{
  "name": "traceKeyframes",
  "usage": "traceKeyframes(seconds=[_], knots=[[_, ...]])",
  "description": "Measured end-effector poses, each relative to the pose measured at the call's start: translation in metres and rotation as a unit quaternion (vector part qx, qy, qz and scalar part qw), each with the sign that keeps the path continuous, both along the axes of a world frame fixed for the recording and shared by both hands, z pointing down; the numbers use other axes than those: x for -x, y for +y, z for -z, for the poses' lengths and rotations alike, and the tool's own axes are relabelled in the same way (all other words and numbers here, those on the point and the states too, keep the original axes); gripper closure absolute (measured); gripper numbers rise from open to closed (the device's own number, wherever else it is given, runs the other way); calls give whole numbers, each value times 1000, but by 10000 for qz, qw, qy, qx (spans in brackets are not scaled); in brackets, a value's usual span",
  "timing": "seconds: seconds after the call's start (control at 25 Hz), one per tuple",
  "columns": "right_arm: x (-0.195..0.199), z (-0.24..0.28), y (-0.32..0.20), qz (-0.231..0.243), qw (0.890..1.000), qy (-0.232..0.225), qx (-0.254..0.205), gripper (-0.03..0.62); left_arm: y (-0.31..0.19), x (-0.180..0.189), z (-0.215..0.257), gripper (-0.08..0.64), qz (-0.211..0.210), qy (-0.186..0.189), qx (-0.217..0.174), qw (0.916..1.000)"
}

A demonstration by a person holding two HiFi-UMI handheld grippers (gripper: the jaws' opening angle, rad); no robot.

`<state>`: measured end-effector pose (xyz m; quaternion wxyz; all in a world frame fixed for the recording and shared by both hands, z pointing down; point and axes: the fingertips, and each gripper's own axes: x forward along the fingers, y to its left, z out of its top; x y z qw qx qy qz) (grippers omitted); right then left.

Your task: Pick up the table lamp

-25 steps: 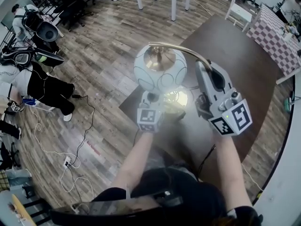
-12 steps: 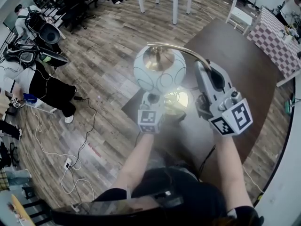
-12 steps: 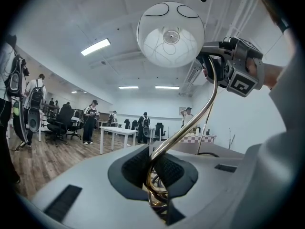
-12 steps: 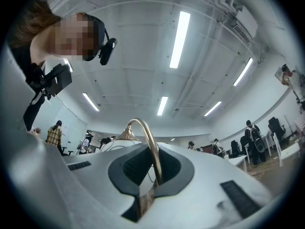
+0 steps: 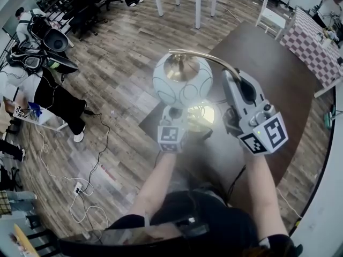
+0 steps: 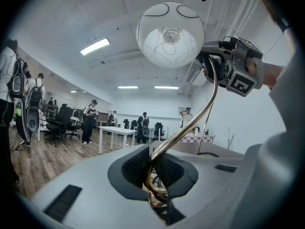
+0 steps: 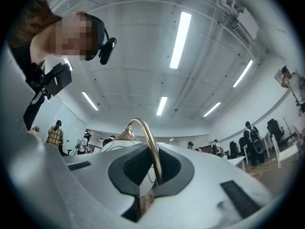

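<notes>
Both claws are clenched on the table lamp (image 5: 182,80), which stands upright over the near left corner of the dark brown worktop (image 5: 278,74).

The left claw (image 5: 175,113) grasps the lamp low down. Its own view shows the pads (image 6: 138,168) pinched on the brass stem (image 6: 202,111) just where it rises out of a brass ring. From there the stem climbs and bends over to the white globe shade (image 6: 170,34), which is patterned with thin curved lines.

The right claw (image 5: 235,78) grips the same stem higher up, on the arch beside the shade. Its view shows the jaws tight on the thin brass tube, with the arch curving away toward the shade's brass cap (image 7: 123,133).

From the head view, the round brass base (image 5: 203,114) shines just behind the left claw. Whether it touches the worktop cannot be told. A wooden floor (image 5: 123,63) surrounds the worktop.
</notes>
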<state>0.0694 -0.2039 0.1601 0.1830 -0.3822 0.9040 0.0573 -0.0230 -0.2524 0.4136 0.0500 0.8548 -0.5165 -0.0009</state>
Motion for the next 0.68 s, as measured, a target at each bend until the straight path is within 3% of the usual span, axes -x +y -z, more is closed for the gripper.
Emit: traceKeyframes(seconds=[0.68], knots=[[3,-9,-4,-56,9999,85,40,597,-6,1,-10,534,-53,-34,36,10000]])
